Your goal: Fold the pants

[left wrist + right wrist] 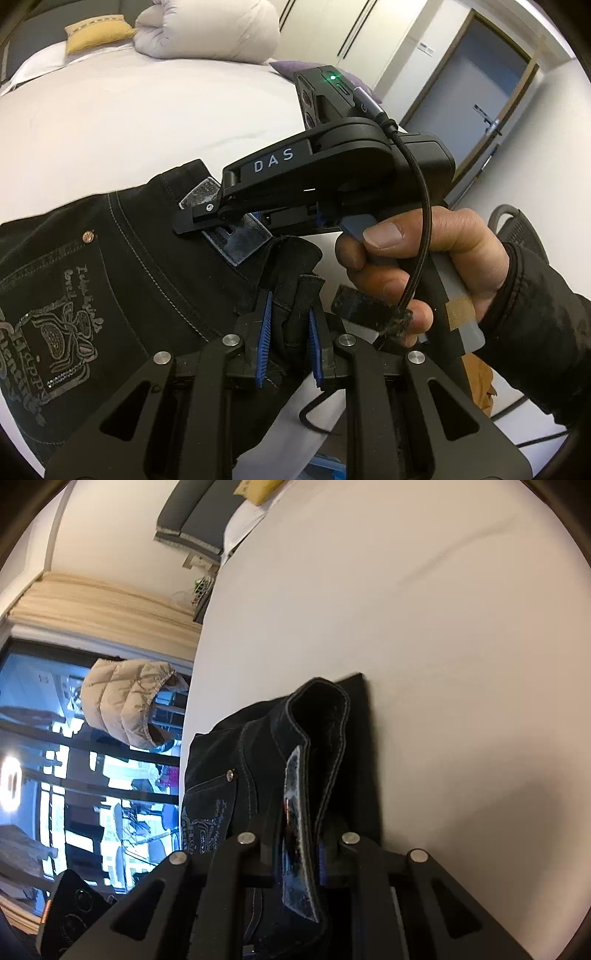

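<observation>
The left gripper (289, 341) is pinched on a bunched fold of the black pants (147, 258), the cloth filling the narrow gap between its blue pads (266, 339). Just beyond it, the right gripper (225, 230) reaches in from the right and bites the same waistband, its jaws drawn together on the dark band where a blue-grey leather patch (236, 247) is sewn. A hand (424, 266) in a dark sleeve (535, 314) grips that tool's handle, a black cable (421, 221) looping past the thumb. In the right wrist view the right gripper (300, 843) holds the waistband and patch (299, 834) upright between its fingers, with the band curling up and away in front of the jaws. The rest of the pants (221, 775) lies to the left of both grippers on the white bed (147, 122), a back pocket with pale embroidery (59, 321) and a rivet (88, 236) facing up. Farther off lie a rolled duvet (207, 29) and a yellow pillow (96, 35).
</observation>
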